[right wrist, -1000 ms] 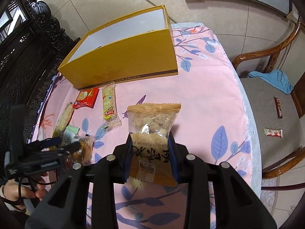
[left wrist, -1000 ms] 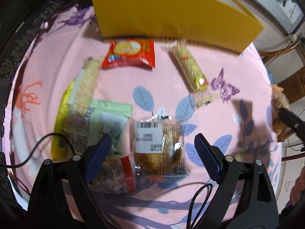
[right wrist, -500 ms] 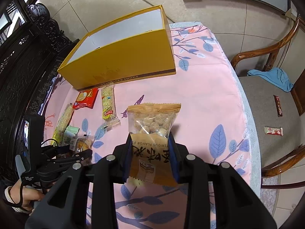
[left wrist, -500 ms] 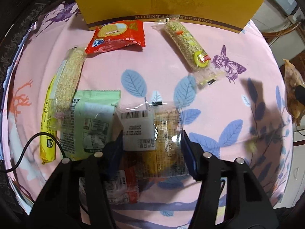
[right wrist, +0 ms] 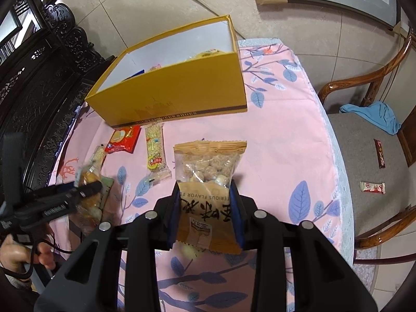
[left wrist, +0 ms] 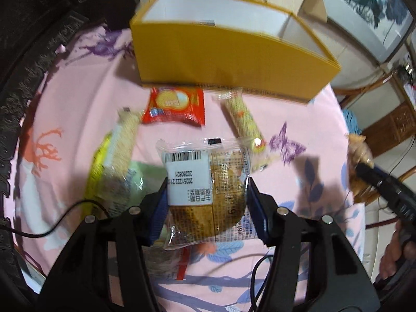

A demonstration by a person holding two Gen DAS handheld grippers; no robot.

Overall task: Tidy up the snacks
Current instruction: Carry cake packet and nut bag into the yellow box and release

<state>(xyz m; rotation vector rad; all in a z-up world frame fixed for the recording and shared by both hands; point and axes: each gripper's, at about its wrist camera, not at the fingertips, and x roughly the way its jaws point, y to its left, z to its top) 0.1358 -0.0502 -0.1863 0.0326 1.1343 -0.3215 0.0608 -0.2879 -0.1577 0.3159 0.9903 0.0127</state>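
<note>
Two snack packets are in my grip, one in each hand. My left gripper (left wrist: 205, 195) has its jaws clamped on a clear cake packet (left wrist: 208, 182) with a white barcode label, held up off the pink tablecloth (left wrist: 78, 91). My right gripper (right wrist: 205, 208) is closed on the lower half of an orange nut bag (right wrist: 208, 171), whose clear window with round pale pieces stands up above my fingertips.

Ahead of both sits the yellow box (right wrist: 176, 91), open at the top, white inside, with a few packets already lying at its bottom. Just in front of its near wall lie a red cracker packet (left wrist: 175, 105) and a long seed bar (left wrist: 244, 119) in a clear wrapper, close beside each other but apart. To the left, under and beside my left fingers, lie a second seed bar (left wrist: 124, 135), a yellow-green wrapper (left wrist: 97, 161) and a pale green packet (left wrist: 140, 176), overlapping in a blurred heap.

To the right of the table stands a wooden chair (right wrist: 364, 88) with a blue cloth (right wrist: 374, 114) and two small wrapped bars, a dark one (right wrist: 380, 154) and a white-and-red one (right wrist: 372, 187), on its grey seat.
</note>
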